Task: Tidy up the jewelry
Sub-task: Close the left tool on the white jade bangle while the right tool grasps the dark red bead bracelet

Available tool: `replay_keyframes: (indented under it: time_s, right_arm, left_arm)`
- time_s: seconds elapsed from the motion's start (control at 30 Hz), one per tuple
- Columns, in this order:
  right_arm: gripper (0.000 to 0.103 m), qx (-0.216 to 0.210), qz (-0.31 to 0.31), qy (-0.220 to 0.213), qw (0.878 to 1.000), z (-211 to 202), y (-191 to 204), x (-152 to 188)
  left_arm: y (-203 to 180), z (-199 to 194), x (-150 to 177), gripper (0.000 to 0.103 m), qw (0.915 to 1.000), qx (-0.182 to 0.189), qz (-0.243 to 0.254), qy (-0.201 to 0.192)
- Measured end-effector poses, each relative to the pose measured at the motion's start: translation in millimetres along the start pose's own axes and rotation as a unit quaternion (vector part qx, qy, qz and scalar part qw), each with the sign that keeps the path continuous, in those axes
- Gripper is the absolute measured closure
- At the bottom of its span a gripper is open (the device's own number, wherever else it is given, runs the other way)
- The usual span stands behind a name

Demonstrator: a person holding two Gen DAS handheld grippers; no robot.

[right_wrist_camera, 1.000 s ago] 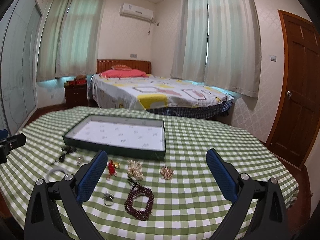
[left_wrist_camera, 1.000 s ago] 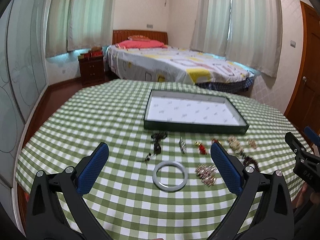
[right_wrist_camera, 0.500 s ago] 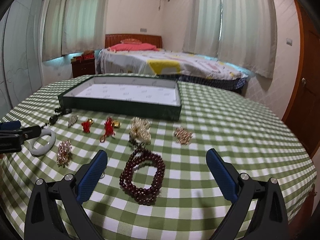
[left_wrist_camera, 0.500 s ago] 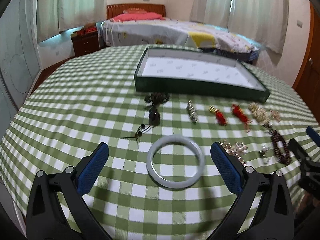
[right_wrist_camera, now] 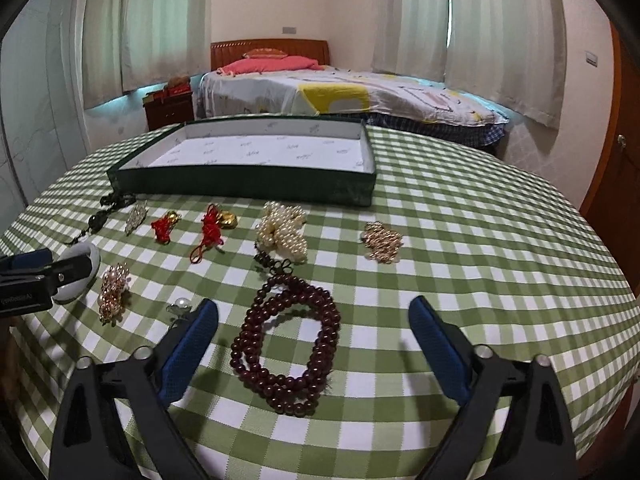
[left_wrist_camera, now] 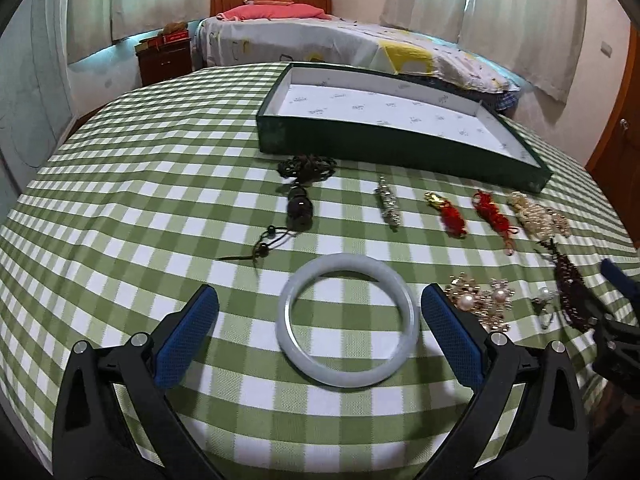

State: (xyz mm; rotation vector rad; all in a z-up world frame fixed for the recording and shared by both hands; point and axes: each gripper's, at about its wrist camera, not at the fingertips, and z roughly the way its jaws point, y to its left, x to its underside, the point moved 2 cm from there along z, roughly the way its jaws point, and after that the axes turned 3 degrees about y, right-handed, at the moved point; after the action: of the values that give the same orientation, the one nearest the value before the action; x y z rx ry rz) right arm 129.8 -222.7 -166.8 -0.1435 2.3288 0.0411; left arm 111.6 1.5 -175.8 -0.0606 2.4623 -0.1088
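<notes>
A pale jade bangle (left_wrist_camera: 289,332) lies flat on the green checked tablecloth. My left gripper (left_wrist_camera: 319,298) hangs low over it, open, one blue pad on each side and neither touching it. A dark red bead bracelet (right_wrist_camera: 248,346) lies coiled between the fingers of my right gripper (right_wrist_camera: 314,310). Its jaws are closing, with the pads still clear of the beads. The green tray (left_wrist_camera: 400,152) with its white lining stands behind the row of jewelry, also in the right wrist view (right_wrist_camera: 240,186).
Between the grippers and the tray lie a black pendant cord (left_wrist_camera: 299,208), a silver brooch (left_wrist_camera: 387,202), two red knots (left_wrist_camera: 450,216), a pearl cluster (right_wrist_camera: 282,232), a gold piece (right_wrist_camera: 382,242) and a gold-pearl brooch (left_wrist_camera: 476,304). A bed stands beyond the table.
Both grippers have come down toward the table and tipped forward. The bangle now sits between the left fingers and the beads between the right ones. The right jaws have narrowed a little.
</notes>
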Motion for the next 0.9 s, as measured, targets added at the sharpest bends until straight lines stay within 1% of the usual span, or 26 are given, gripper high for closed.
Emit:
replay_keyframes:
  time_s: [0.03, 0.07, 0.17, 0.4, 0.5, 0.57, 0.63, 0.7, 0.87, 0.9]
  right_arm:
    - [0.041, -0.002, -0.001, 0.005, 1.000, 2, 0, 0]
    - [0.044, -0.004, 0.000, 0.015, 1.000, 5, 0, 0]
    - [0.044, -0.010, 0.009, 0.024, 1.000, 9, -3, 2]
    - [0.044, -0.014, 0.009, 0.025, 1.000, 9, -2, 3]
    - [0.044, -0.015, 0.010, 0.026, 0.999, 9, -3, 4]
    - [0.039, -0.014, 0.007, 0.026, 1.000, 9, -3, 3]
    - [0.032, -0.013, 0.008, 0.025, 1.000, 9, -3, 3]
    - [0.031, -0.014, 0.011, 0.026, 0.999, 10, -5, 2]
    - [0.031, -0.019, 0.011, 0.030, 0.999, 11, -5, 2]
    - [0.038, -0.019, 0.011, 0.030, 0.999, 11, -5, 2]
  left_arm:
    - [0, -1, -1, 0.004, 1.0000, 0.004, -0.002, -0.003]
    - [-1, -2, -1, 0.004, 1.0000, 0.007, -0.001, -0.004]
    - [-5, 2, 0, 0.004, 1.0000, 0.001, 0.005, 0.004]
    - [-15, 8, 0, 0.004, 0.9990, -0.032, 0.030, 0.009]
    - [-14, 7, 0, 0.004, 0.9990, -0.032, 0.031, 0.008]
    - [-14, 8, 0, 0.004, 0.9989, -0.033, 0.032, 0.005]
    - [-14, 7, 1, 0.004, 0.9989, -0.033, 0.033, 0.001]
    - [-14, 7, 1, 0.004, 0.9989, -0.033, 0.033, -0.002]
    - [-15, 5, 4, 0.004, 0.9989, -0.030, 0.034, -0.005]
    - [-15, 4, 5, 0.004, 0.9990, -0.029, 0.034, -0.005]
